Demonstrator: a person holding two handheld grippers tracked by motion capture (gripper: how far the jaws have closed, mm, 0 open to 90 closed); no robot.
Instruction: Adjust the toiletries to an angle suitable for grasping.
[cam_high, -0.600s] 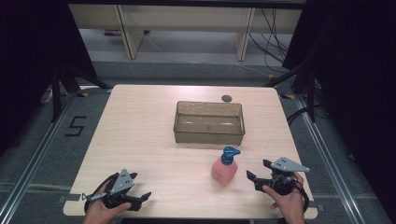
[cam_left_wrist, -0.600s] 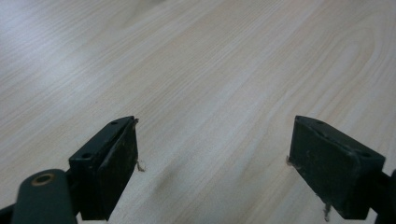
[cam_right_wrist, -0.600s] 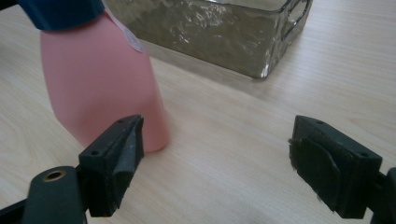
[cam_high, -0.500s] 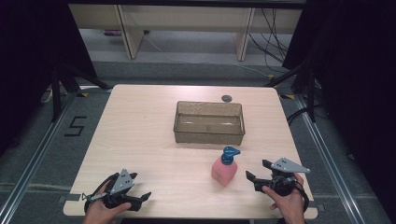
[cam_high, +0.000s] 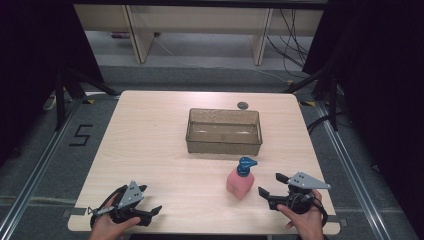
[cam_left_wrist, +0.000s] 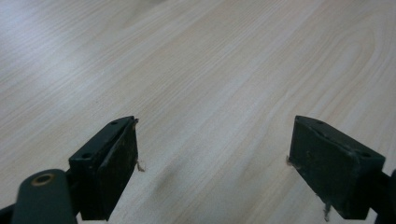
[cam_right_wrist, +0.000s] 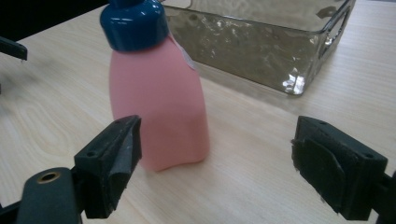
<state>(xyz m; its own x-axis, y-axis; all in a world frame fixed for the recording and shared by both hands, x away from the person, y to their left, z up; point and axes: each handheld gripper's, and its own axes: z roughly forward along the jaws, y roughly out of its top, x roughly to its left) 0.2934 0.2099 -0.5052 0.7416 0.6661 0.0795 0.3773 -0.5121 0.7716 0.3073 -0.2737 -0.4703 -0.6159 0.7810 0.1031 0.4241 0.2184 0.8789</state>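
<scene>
The pump head of the pink bottle is cut off by the top edge of the right gripper view, leaving its blue collar. A small dark round thing beyond the clear tub is too small to make out.

In the high view, the bottle stands upright on the counter, lower centre-right of the frame, just below the tub and apart from it. The right gripper sits at lower right, held in a hand, pointing left at the bottle; its fingers are spread wide, touching nothing. The left gripper rests low at lower left, fingers wide apart over bare wood.
</scene>
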